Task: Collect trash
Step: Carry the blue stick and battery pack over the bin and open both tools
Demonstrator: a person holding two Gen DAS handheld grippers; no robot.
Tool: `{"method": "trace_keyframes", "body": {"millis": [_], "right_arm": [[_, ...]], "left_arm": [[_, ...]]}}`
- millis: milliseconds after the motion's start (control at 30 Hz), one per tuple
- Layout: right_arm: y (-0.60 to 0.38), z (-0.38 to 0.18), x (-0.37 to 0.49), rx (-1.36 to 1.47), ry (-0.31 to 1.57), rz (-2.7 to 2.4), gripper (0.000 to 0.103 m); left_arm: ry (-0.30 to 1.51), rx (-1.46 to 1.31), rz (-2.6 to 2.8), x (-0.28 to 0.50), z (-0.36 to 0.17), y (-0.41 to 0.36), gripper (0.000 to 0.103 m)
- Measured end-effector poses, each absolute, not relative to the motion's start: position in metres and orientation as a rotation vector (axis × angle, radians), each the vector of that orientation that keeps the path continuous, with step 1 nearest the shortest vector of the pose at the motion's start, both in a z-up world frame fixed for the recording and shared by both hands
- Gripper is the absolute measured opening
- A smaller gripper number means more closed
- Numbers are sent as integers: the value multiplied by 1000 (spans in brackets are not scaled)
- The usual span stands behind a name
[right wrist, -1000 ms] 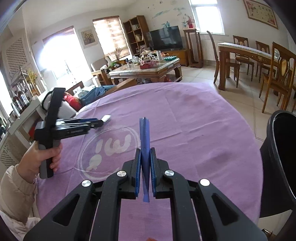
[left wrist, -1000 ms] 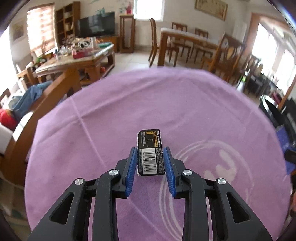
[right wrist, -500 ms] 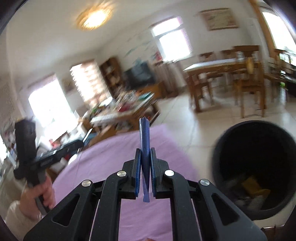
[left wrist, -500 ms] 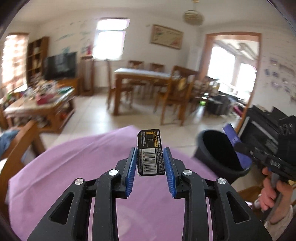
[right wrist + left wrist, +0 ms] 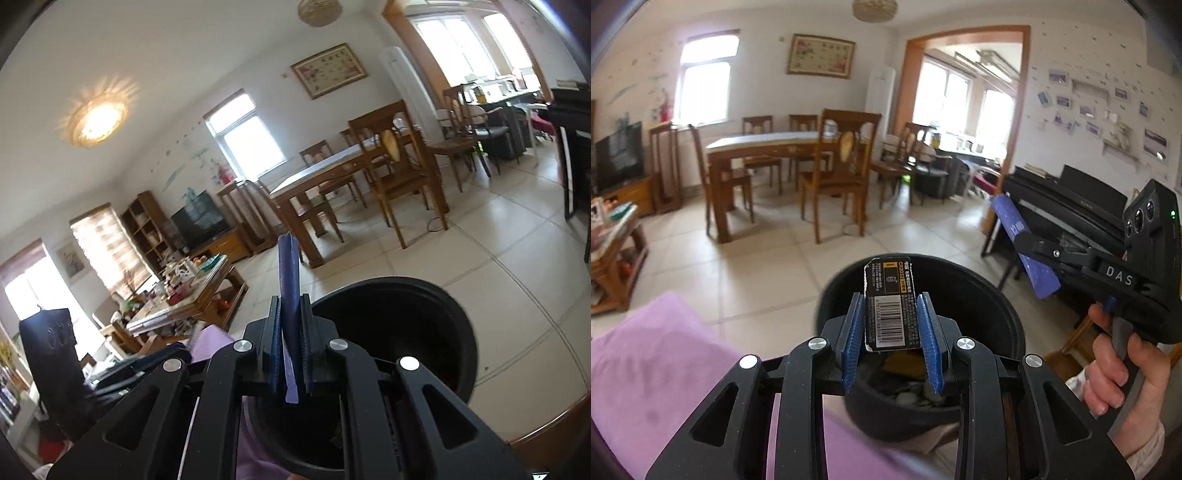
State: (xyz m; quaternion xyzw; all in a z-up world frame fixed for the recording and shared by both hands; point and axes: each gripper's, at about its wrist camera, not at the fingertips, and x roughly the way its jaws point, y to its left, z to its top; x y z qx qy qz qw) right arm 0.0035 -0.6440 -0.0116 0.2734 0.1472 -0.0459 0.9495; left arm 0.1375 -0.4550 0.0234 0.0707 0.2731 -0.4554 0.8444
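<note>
Left wrist view shows the left gripper (image 5: 891, 325) clamping a battery card (image 5: 891, 306) above the black bin (image 5: 990, 295), right gripper (image 5: 290, 349) pinching a blue wrapper (image 5: 289, 280), neither dropped yet.

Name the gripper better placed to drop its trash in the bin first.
Left. The left gripper holds the battery card directly over the bin opening. The right gripper holds its blue wrapper nearer the rim, so its drop looks less sure.
</note>
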Motion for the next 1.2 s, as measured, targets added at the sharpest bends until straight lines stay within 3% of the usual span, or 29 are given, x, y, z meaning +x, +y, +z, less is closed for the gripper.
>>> {"method": "trace_keyframes", "body": {"millis": [600,667,733,767,800,967,1200], "right_arm": [[-669,-31,5,615,309,-100,14],[-668,-34,7,615,330,-92,16],[-669,-36,11,627,356,-95,49],[-669,-38,11,641,352,-93,81],[-670,-38,9,657,331,-86,85],[-665,-35,8,643,326,-80,85],[-651,-31,10,636,324,-69,85]], "left_arm": [[638,216,-990,165,-25,-528,31],[628,240,-975,159,-26,-529,40],[605,260,-952,153,-24,-528,78],[583,269,-939,151,-23,-526,84],[565,275,-932,148,-21,-523,88],[530,282,-928,140,-10,-508,97],[501,232,-943,122,11,-478,98]]}}
